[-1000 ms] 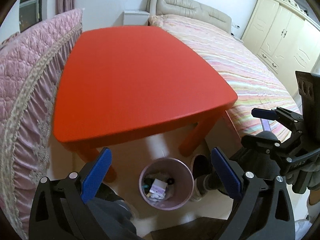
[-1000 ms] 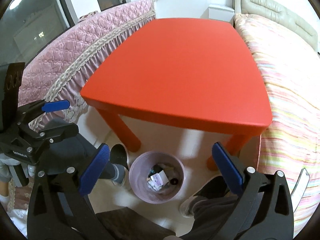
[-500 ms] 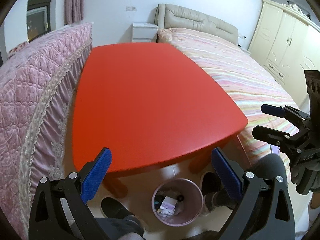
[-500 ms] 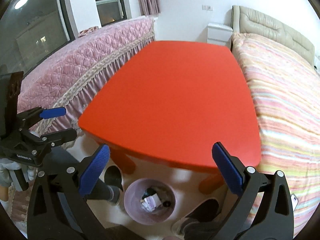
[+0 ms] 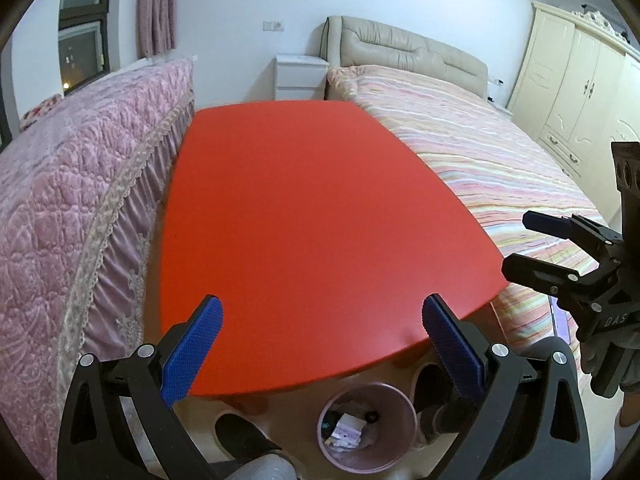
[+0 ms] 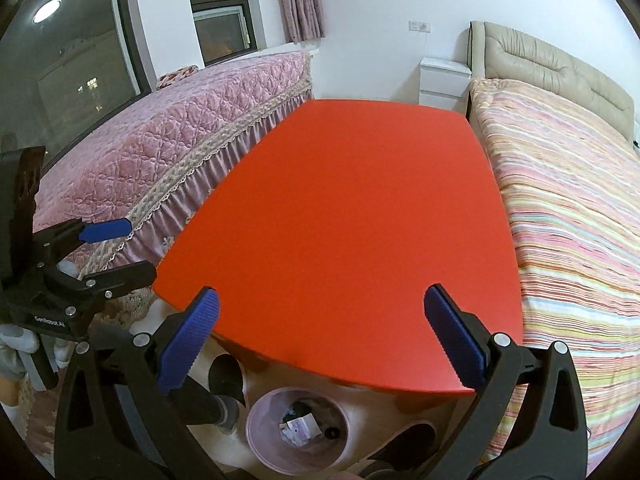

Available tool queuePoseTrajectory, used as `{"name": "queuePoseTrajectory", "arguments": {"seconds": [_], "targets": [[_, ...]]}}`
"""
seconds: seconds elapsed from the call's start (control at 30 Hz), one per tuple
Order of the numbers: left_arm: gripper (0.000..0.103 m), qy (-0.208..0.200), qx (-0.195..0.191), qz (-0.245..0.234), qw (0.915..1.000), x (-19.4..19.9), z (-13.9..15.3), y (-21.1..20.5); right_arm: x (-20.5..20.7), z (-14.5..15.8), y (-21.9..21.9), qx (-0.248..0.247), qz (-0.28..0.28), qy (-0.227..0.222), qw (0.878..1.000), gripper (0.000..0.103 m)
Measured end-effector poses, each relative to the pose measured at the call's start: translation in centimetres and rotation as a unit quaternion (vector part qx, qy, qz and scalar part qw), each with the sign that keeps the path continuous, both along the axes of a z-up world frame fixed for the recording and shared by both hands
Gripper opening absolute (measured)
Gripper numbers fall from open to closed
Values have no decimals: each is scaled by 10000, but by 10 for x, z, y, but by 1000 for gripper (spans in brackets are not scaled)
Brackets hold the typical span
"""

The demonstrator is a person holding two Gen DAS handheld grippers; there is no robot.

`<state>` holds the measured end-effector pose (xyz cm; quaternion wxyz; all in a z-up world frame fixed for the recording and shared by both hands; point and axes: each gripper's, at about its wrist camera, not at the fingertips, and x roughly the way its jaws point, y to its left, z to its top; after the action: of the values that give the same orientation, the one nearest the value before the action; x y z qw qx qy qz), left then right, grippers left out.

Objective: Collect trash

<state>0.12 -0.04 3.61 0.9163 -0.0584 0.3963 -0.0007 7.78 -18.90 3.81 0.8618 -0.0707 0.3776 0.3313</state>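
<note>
Pink waste bin [image 5: 366, 426] holding the trash [image 5: 347, 434], on the floor at the near edge of the red table [image 5: 304, 216]. Left gripper [image 5: 320, 344] and right gripper [image 6: 322, 342], both spread wide and empty, hover above the table edge; the bin lies below and between their fingers.

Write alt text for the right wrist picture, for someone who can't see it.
An open hand-held gripper with blue pads hangs over a bare red table, above a pink bin on the floor holding scraps of trash. The other hand-held gripper shows at left, also open, with a pink quilted bed and a striped bed either side.
</note>
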Motion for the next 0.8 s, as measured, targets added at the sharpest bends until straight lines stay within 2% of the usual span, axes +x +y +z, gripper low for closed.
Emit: {"name": "queuePoseTrajectory", "arguments": {"seconds": [0.17,0.5,0.8], "targets": [[96,-36,-94,-46,9999,9,4,3,6,3,1,10,-5,-17,10000,100],[96,-6,75,126,9999,18,5,5,11,6,2,14,-28,-34,10000,100],[97,-87,60,159,9998,16,7,4,13,2,4,-18,-22,5,10000,100]]}}
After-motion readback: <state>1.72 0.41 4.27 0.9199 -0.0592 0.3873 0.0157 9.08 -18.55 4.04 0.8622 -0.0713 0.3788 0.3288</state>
